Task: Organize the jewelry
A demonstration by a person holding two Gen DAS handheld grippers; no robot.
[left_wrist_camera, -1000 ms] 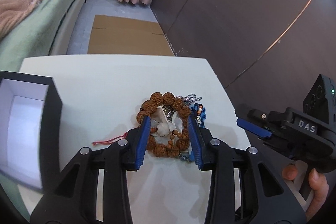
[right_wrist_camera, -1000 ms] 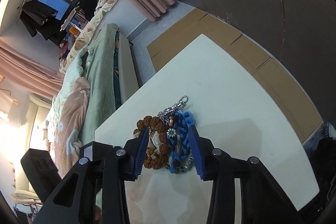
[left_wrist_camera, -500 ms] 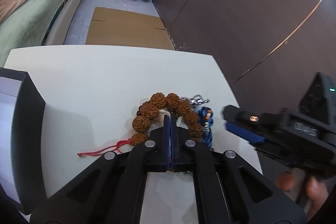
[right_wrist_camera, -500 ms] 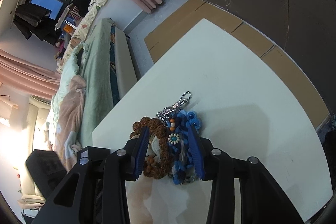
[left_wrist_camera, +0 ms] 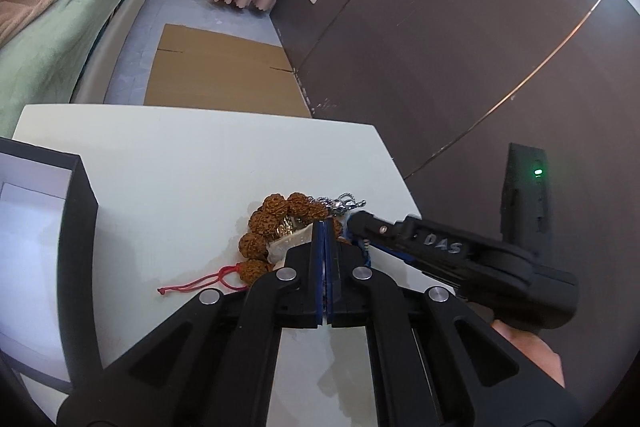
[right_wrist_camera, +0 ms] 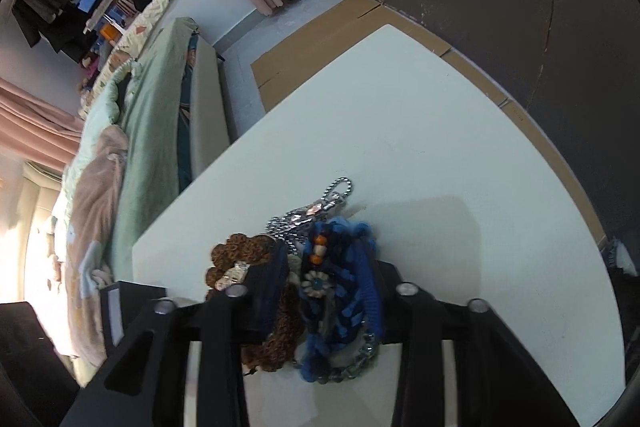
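Observation:
A pile of jewelry lies on the white table [left_wrist_camera: 192, 163]: a brown bead bracelet [left_wrist_camera: 260, 231] with a red cord [left_wrist_camera: 192, 283], a silver chain [left_wrist_camera: 346, 205] and a blue braided bracelet [right_wrist_camera: 352, 287]. My left gripper [left_wrist_camera: 324, 227] is shut over the pile, on a whitish piece [left_wrist_camera: 288, 245] inside the brown bracelet. My right gripper [right_wrist_camera: 326, 275] reaches in from the right with its jaws around the blue braided bracelet and part of the brown bracelet [right_wrist_camera: 240, 251]. The silver chain [right_wrist_camera: 320, 207] lies just beyond it.
A black box [left_wrist_camera: 76, 187] with a white lining stands open at the table's left. The table's right edge [left_wrist_camera: 400, 167] runs close behind the pile. A bed [left_wrist_camera: 60, 27] and flat cardboard [left_wrist_camera: 216, 67] on the floor lie beyond the table.
My left gripper went from open around the brown bracelet to shut over its middle. My right gripper narrowed around the blue bracelet and moved closer to the pile.

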